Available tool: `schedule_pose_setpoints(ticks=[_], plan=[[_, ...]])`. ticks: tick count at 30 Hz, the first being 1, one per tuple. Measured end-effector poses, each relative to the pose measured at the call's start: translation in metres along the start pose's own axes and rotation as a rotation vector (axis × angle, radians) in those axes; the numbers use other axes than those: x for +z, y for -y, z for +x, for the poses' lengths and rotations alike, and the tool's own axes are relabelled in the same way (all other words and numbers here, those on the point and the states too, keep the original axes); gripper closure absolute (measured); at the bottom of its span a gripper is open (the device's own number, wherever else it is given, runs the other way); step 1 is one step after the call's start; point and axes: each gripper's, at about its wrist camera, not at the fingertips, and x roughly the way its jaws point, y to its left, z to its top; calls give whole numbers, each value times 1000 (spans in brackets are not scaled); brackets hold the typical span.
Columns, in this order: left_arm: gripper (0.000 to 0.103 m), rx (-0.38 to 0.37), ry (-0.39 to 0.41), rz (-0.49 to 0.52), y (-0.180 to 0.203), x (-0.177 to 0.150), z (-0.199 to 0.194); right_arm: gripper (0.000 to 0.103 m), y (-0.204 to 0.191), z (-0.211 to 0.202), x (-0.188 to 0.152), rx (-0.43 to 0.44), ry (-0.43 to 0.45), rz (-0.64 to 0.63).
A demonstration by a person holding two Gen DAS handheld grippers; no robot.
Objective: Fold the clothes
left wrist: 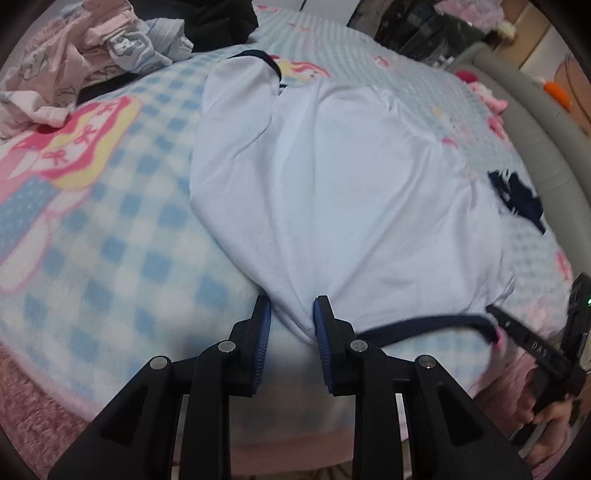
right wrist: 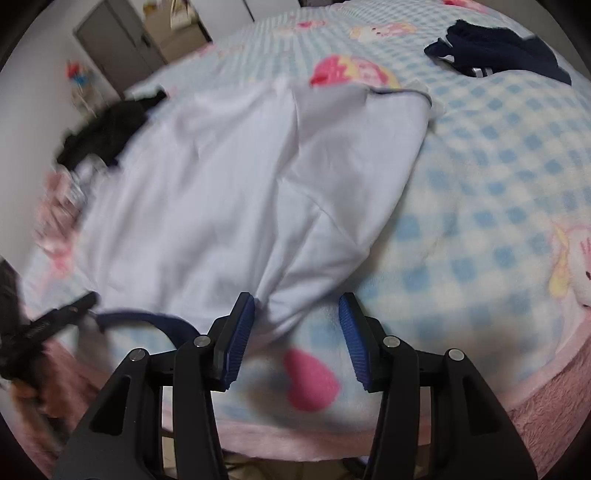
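Note:
A white T-shirt [left wrist: 351,184] with navy collar trim [left wrist: 424,321] lies spread on a blue-checked blanket [left wrist: 110,258]. In the left wrist view my left gripper [left wrist: 291,302] stands open at the near edge. A gathered shirt corner lies between its blue pads and touches only the right one. In the right wrist view the same T-shirt [right wrist: 221,184] lies ahead. My right gripper [right wrist: 297,299] is open, with a fold of shirt against its left pad and bare blanket [right wrist: 480,184] by the other. The collar trim [right wrist: 147,319] runs between the two grippers.
A heap of pink and pale-blue clothes [left wrist: 85,48] and a dark garment [left wrist: 221,18] lie at the far left. A navy garment [right wrist: 495,48] and a black one [right wrist: 107,129] rest on the blanket. A grey padded frame [left wrist: 535,122] edges the bed. A hand [left wrist: 546,413] holds the right gripper.

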Motion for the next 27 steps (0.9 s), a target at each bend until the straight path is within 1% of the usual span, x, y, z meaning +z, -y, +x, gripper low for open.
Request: schedule_pose_setpoints(ticks=[1,2,4,5,8,10,12,14,15,17,18,19,21,22,23,25,26,27], plan=[[75,-5,3,-7,-4,-3,-5,54,-2,1,-5,-42,8,-30],[75,-13,6,-21,-8,-4,-10,54,-2,-2,-7,-66,16,-45],[75,-35,13,-54,-16,-3,-18,54,7,-9,-10,-115,20,-41],[75,-52,16,-70,-19,-3,-22,53,14,-13,-10,-102,24,-11],[75,-154,8,-87,-19,-1,-19,53,33,-25,-11,-60,35,77],[75,-206,-6,-82,-14,0,-13,52,39,-33,-11,7,53,108],[75,-198,-8,-73,-8,-2,-6,52,43,-38,-11,53,61,116],[75,-148,-24,-82,-7,0,4,52,43,-37,-9,87,60,127],[75,-131,-28,-93,-10,-1,3,52,43,-35,-9,89,54,131],[77,-104,-34,-114,-15,-2,-1,52,44,-31,-10,42,28,121],[77,-116,-27,-124,-18,-2,-5,52,47,-29,-9,7,12,119],[77,-145,-18,-137,-22,-2,-10,52,50,-28,-9,-22,0,118],[68,-243,-9,-179,-32,3,-13,52,62,-34,-10,33,18,162],[57,-289,-3,-202,-37,6,-13,52,68,-36,-9,74,24,195],[53,-320,-1,-219,-41,9,-12,51,75,-37,-8,113,28,225],[53,-364,5,-236,-43,18,-4,51,79,-32,-1,174,16,251],[53,-376,7,-241,-43,22,1,50,78,-29,3,197,12,254],[53,-375,7,-248,-42,26,8,47,76,-24,9,218,15,258]])
